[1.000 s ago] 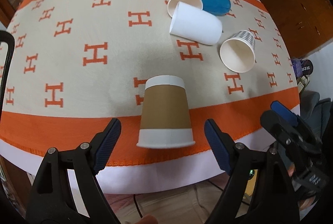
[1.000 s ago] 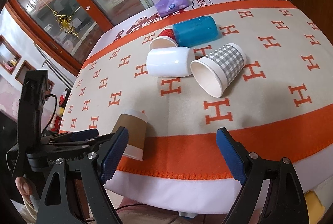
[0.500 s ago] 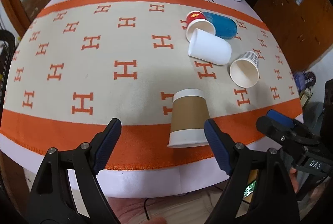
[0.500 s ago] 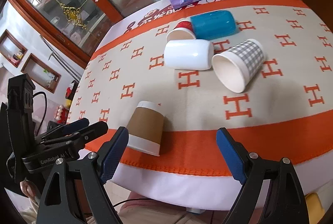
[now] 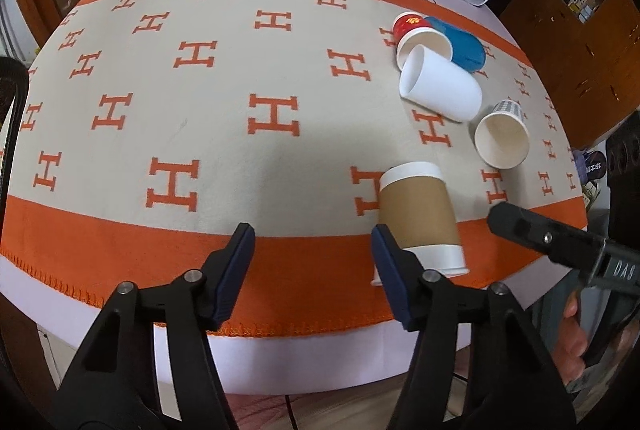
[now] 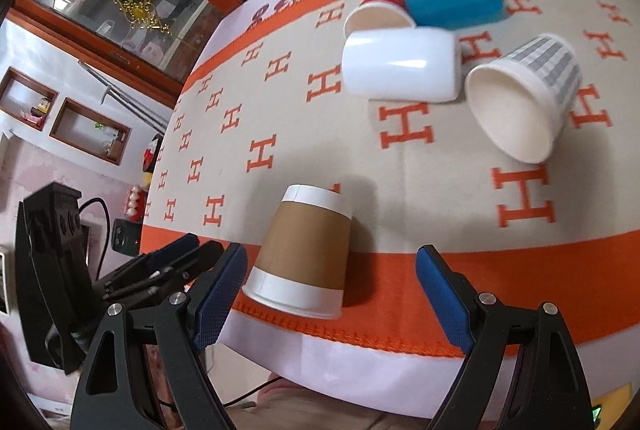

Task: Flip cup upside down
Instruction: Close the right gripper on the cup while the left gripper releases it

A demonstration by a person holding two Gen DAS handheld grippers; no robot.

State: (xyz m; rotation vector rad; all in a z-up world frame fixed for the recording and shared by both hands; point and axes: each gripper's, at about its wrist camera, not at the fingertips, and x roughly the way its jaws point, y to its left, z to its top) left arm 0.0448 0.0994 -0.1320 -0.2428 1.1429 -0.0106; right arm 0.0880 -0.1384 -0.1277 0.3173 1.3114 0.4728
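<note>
Altogether five cups: one brown-sleeved cup (image 6: 304, 250) inverted, four toppled.

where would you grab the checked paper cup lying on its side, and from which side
Grip the checked cup across its grey-checked wall, about midway between rim and base, coming down from above. It lies on its side with the open mouth toward the table's near edge, so the rounded wall faces up; the white cup sits close beside its base end, leaving the rim end freer.

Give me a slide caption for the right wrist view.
Open right tongs facing the upside-down brown-sleeved cup at the table edge; four cups lie tipped behind.
</note>
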